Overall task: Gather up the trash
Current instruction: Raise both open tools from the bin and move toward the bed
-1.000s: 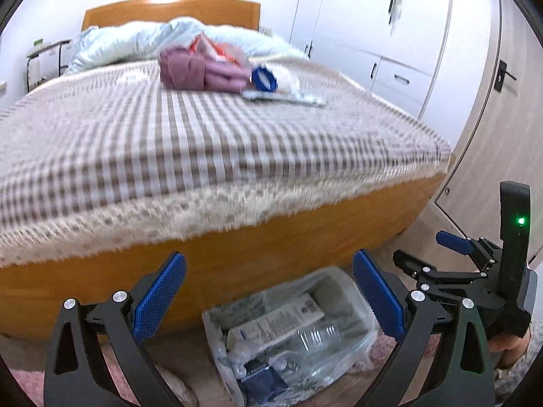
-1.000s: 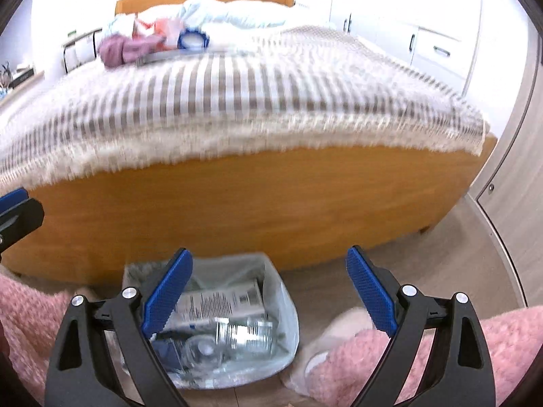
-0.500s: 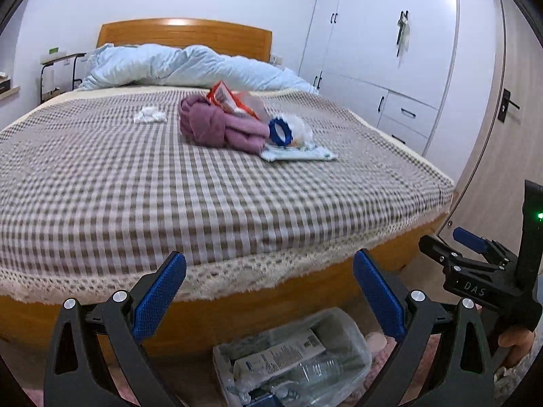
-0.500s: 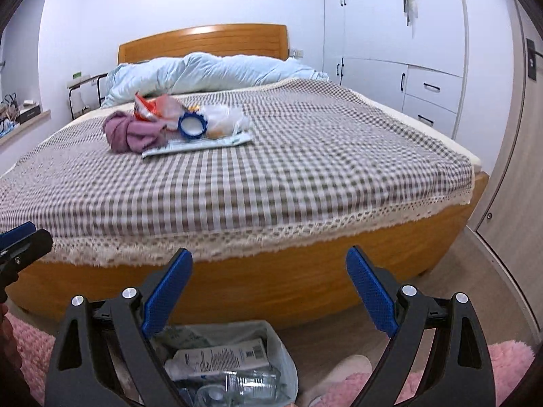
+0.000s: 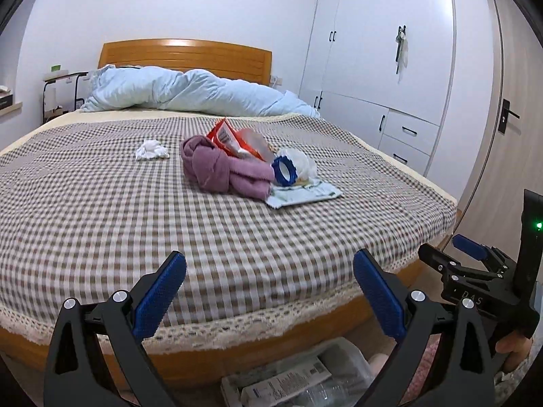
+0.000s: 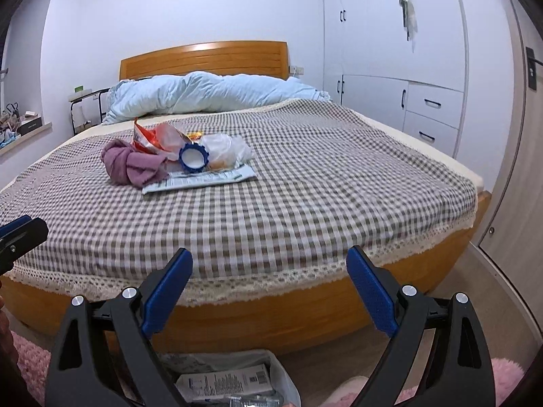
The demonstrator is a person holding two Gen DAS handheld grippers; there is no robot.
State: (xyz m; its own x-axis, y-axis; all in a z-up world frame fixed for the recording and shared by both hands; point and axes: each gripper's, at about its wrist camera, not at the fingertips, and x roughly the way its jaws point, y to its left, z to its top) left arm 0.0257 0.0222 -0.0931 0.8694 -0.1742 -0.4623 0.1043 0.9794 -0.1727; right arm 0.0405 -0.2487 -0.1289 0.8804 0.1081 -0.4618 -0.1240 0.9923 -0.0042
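Note:
On the checked bedspread point(image 5: 101, 210) lies a heap of trash: an orange snack bag point(image 5: 234, 140), a blue ring-shaped lid point(image 5: 284, 171), a clear plastic bag point(image 5: 300, 162) and a flat printed wrapper point(image 5: 305, 195). A crumpled white tissue point(image 5: 151, 150) sits apart to the left. The right wrist view shows the same snack bag point(image 6: 152, 140), lid point(image 6: 192, 158) and wrapper point(image 6: 203, 179). On the floor below stands a clear trash bag point(image 5: 305, 376) point(image 6: 230, 383) with packaging inside. My left gripper point(image 5: 269, 291) and right gripper point(image 6: 269, 286) hang open and empty at the bed's foot.
A mauve cloth point(image 5: 220, 169) lies bunched against the trash. A pale blue duvet point(image 5: 190, 93) is piled at the wooden headboard point(image 5: 185, 56). White wardrobes point(image 5: 383, 68) line the right wall. A pink rug point(image 6: 27, 363) covers the floor, and a bedside table point(image 5: 61, 95) stands far left.
Both grippers have risen from low over the trash bag and tilted up, so the bed top and its trash now fill both views. Both stay open.

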